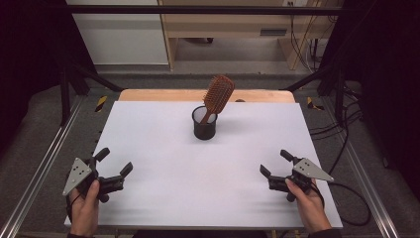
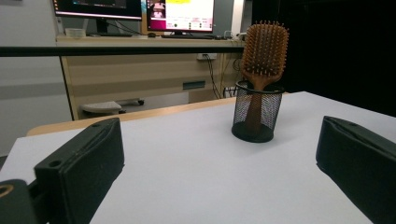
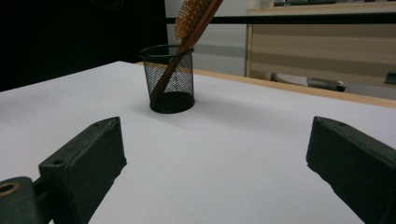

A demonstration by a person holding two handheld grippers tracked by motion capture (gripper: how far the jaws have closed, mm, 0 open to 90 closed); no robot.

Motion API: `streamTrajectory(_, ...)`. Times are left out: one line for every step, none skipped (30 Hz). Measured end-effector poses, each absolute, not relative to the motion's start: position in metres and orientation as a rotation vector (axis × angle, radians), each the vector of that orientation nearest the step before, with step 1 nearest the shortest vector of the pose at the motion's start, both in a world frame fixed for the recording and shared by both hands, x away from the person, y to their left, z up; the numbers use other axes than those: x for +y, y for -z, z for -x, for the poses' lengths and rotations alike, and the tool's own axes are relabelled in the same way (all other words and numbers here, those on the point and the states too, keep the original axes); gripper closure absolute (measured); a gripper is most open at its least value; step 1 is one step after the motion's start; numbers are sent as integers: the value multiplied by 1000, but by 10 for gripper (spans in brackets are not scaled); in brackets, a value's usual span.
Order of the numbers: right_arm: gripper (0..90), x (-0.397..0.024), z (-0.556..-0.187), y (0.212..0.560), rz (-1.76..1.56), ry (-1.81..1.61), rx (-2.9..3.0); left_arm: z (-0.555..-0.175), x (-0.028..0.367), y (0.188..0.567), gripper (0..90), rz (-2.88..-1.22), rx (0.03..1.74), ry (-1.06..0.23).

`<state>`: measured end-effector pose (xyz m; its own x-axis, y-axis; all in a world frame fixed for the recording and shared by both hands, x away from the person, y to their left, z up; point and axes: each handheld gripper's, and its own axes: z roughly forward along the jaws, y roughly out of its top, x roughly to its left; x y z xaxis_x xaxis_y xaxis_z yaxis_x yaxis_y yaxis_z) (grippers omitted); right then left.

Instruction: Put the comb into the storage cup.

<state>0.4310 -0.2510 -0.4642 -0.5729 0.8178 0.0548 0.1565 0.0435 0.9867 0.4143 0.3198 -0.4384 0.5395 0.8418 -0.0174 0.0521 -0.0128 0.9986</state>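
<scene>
A brown wooden paddle hairbrush [image 1: 218, 94] [image 2: 264, 49] [image 3: 196, 16] stands handle-down in a black wire-mesh cup [image 1: 204, 124] [image 2: 256, 112] [image 3: 171, 79], leaning to the right, at the middle-back of the white table [image 1: 208, 198]. My left gripper [image 1: 115, 161] rests near the front left corner, open, nothing between its jaws. My right gripper [image 1: 276, 162] sits near the front right, also open and empty. Both point toward the cup from a distance.
A wooden strip [image 1: 148, 95] edges the table's far side. Beyond it stand a wooden desk [image 1: 233, 25] and a white cabinet [image 1: 124, 34]. Metal rails [image 1: 39, 173] run along both sides, and cables [image 1: 346, 134] trail on the right floor.
</scene>
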Motion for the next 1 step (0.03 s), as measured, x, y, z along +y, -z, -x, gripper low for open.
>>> streamTrajectory(43,-250,-431,465,-982,-1570,1789,-414,319,438,12,-1466,814,-751)
